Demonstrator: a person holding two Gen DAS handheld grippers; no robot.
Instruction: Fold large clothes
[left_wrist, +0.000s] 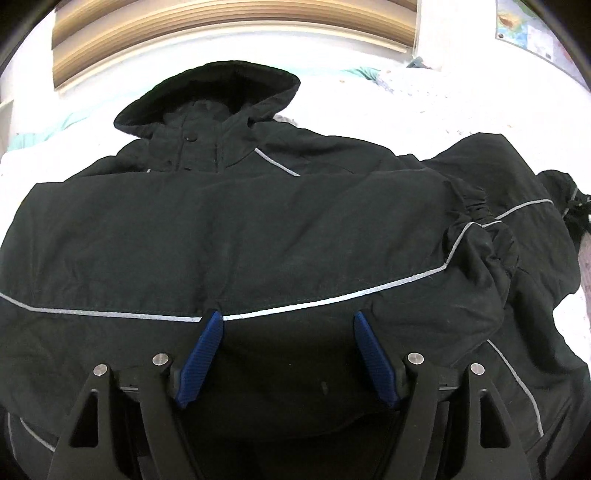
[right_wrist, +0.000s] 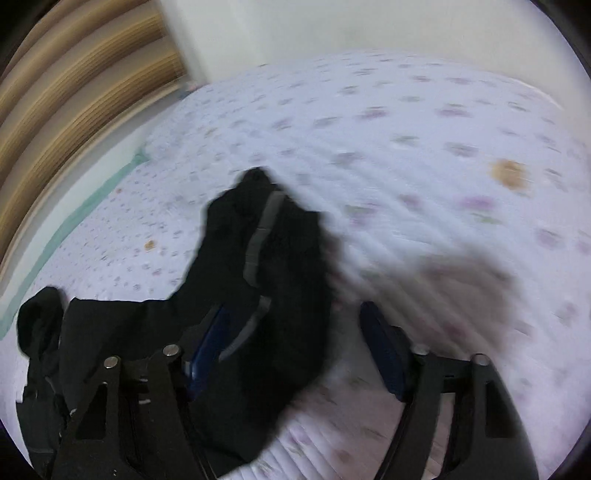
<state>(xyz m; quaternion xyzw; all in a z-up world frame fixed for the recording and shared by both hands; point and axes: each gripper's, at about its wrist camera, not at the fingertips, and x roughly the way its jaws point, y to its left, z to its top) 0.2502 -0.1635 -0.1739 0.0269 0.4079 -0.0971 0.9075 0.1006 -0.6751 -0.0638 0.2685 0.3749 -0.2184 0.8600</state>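
A black hooded jacket (left_wrist: 258, 229) with grey reflective piping lies spread on the bed, hood (left_wrist: 214, 92) at the far end. One sleeve is folded across the chest, its elastic cuff (left_wrist: 476, 210) at the right. My left gripper (left_wrist: 288, 319) is open just above the jacket's lower front, holding nothing. In the blurred right wrist view, the other black sleeve (right_wrist: 266, 280) lies between the open fingers of my right gripper (right_wrist: 295, 314), over the left blue pad (right_wrist: 207, 350). The right gripper is not closed on it.
The bed has a white sheet with small floral print (right_wrist: 424, 147) and a mint-green trim (right_wrist: 74, 218). A wooden headboard (left_wrist: 236, 33) stands at the far end. A map poster (left_wrist: 524, 29) hangs on the wall at the right.
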